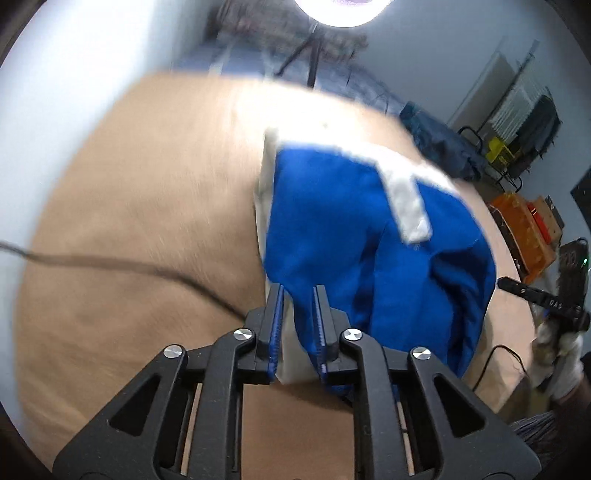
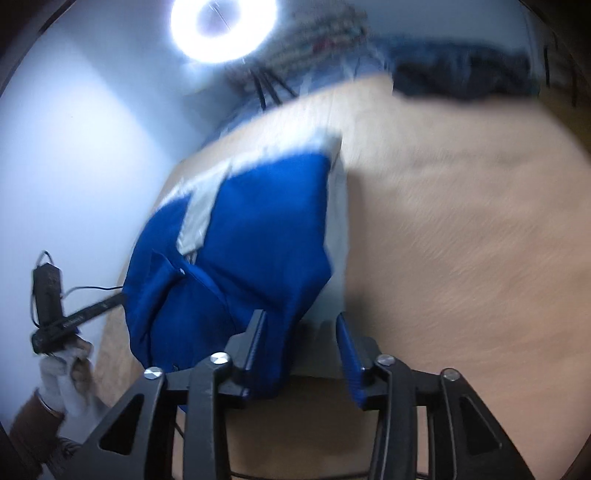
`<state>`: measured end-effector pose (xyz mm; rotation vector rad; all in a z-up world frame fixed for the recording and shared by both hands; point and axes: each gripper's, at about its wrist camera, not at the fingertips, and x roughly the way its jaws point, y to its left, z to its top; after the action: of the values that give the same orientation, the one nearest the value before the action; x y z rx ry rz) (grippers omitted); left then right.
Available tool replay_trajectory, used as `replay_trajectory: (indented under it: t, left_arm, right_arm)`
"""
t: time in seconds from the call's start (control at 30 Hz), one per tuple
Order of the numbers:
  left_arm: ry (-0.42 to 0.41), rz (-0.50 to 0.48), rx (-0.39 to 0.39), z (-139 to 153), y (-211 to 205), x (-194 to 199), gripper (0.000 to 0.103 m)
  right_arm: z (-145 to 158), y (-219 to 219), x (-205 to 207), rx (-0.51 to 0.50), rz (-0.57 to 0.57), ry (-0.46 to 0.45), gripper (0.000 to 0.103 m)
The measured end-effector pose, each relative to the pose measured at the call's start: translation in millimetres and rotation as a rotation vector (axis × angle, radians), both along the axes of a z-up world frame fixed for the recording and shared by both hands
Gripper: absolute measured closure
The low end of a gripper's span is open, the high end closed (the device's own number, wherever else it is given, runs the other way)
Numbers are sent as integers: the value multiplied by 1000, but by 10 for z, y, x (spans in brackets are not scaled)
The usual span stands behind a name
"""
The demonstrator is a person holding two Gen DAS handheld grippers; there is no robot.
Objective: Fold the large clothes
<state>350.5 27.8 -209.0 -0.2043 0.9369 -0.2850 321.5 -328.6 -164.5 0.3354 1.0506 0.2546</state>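
Observation:
A blue garment with white trim (image 1: 354, 229) lies bunched on the tan table (image 1: 147, 206). My left gripper (image 1: 298, 291) sits over its near edge, jaws a little apart with white and blue cloth between them. In the right wrist view the same garment (image 2: 251, 236) lies left of centre. My right gripper (image 2: 301, 319) is at its near edge, jaws apart, with blue and white cloth lying between the fingers. The right gripper also shows at the right edge of the left wrist view (image 1: 543, 299), held by a gloved hand.
A black cable (image 1: 110, 264) crosses the table on the left. A ring light (image 2: 221, 26) on a tripod stands behind the table. Dark clothes (image 1: 439, 144) lie at the far edge. Orange boxes (image 1: 524, 229) and a rack stand to the right.

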Motion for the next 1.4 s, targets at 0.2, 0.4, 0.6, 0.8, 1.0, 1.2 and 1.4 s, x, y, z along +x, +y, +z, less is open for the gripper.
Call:
replay_trajectory:
  t: [0.2, 0.4, 0.6, 0.8, 1.0, 1.2, 1.4]
  left_arm:
    - [-100, 23, -48, 424, -70, 333, 88]
    - [-121, 8, -58, 482, -374, 828, 88]
    - [-83, 22, -29, 207, -537, 1287, 88]
    - [17, 43, -21, -346, -429, 1480, 88]
    - [35, 20, -5, -504, -454, 1495, 88]
    - [-55, 10, 2, -57, -311, 1213, 88]
    - [-84, 5, -27, 110, -143, 871, 88]
  right_arm:
    - [555, 112, 224, -119, 66, -176, 61]
    - [610, 646, 748, -215, 228, -267, 72]
    - [334, 815, 1319, -215, 246, -231, 76]
    - [-156, 775, 1602, -246, 265, -130, 77]
    - [-447, 716, 1629, -239, 253, -86, 77]
    - [141, 684, 1208, -147, 313, -139, 81]
    - [369, 944, 418, -67, 560, -174, 94]
